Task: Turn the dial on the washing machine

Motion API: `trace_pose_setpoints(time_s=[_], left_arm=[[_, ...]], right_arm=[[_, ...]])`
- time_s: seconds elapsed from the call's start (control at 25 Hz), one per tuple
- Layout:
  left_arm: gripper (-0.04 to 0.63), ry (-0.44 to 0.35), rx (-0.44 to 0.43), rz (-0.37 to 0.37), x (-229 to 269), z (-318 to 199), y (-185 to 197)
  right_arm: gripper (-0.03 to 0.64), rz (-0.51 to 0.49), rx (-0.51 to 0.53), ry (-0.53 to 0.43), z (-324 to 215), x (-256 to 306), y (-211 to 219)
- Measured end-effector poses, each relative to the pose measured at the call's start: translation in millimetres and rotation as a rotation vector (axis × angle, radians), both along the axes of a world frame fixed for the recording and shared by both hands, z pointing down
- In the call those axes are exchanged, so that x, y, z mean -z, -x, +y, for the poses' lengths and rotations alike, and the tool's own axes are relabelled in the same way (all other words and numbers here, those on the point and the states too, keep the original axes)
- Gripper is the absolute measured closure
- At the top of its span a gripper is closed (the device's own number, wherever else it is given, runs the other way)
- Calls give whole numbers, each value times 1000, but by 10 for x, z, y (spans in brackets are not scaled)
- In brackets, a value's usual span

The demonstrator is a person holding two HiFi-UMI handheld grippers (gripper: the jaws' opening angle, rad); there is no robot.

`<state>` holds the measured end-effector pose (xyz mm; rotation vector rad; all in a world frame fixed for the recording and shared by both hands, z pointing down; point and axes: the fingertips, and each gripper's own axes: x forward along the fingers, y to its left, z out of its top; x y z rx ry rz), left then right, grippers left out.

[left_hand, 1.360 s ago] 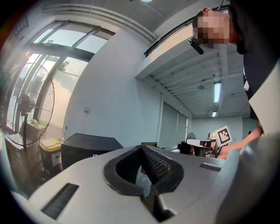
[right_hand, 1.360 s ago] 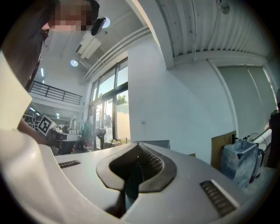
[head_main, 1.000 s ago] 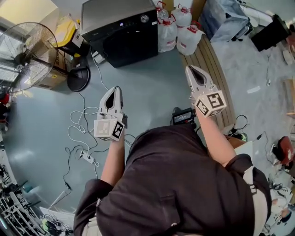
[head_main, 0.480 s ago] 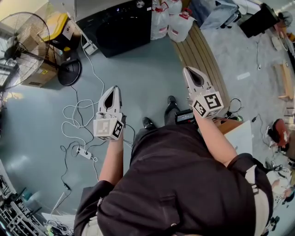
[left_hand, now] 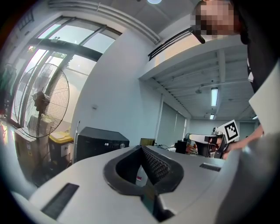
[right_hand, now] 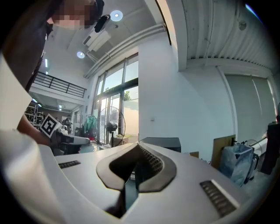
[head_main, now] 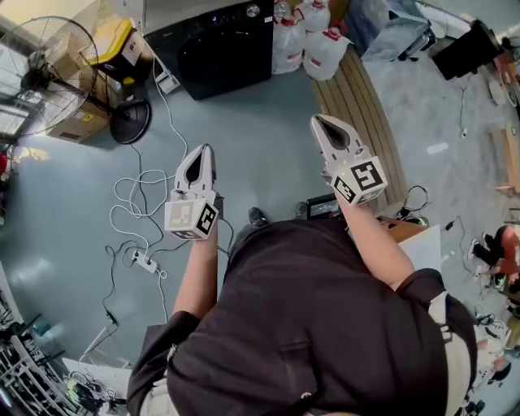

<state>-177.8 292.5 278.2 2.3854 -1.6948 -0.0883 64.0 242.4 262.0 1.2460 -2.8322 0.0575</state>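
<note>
Still well short of its goal, the left gripper point(head_main: 203, 154) hangs left of centre in the head view, jaws clenched on nothing; its own view shows the ribbed tips point(left_hand: 141, 148) meeting with no gap. The right gripper point(head_main: 319, 126) sits right of centre, also pressed closed and empty, and its tips point(right_hand: 139, 148) touch in its own view. The boxy black washing machine point(head_main: 223, 49) stands at the top edge of the head view, well apart from both grippers, with its small round silver dial point(head_main: 253, 10) on the front panel near the upper right corner. Compared with a second ago, less of the machine's grey top shows, and the right gripper lies slightly further left in the frame. A dark shoe point(head_main: 257, 216) now shows between the arms. Loose white cable point(head_main: 134, 199) on the blue-grey floor point(head_main: 260, 122) lies just left of the left gripper.
</note>
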Motion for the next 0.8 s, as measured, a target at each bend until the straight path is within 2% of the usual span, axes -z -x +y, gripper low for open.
trace_pose_setpoints(time_s=[0.12,0.24,0.48,0.64,0.8], left_arm=[[581,1,-4,-23,47,-22,-239],[581,-12,6,-46,108,6,-412],[581,21,-12,-25,95,1,-631],[581,29,-12,-17,89,-4,-689],[581,14,-4,-46,121,21,-692]], right_arm=[[597,8,12,-17,-24,2,-188],[597,27,-12,7,-6,-61,-432],[597,22,-28,4,-29,-42,-724],[597,17,-31,-8,-80,-20,-759],[597,43,-8,-26,-59,-38,-690]])
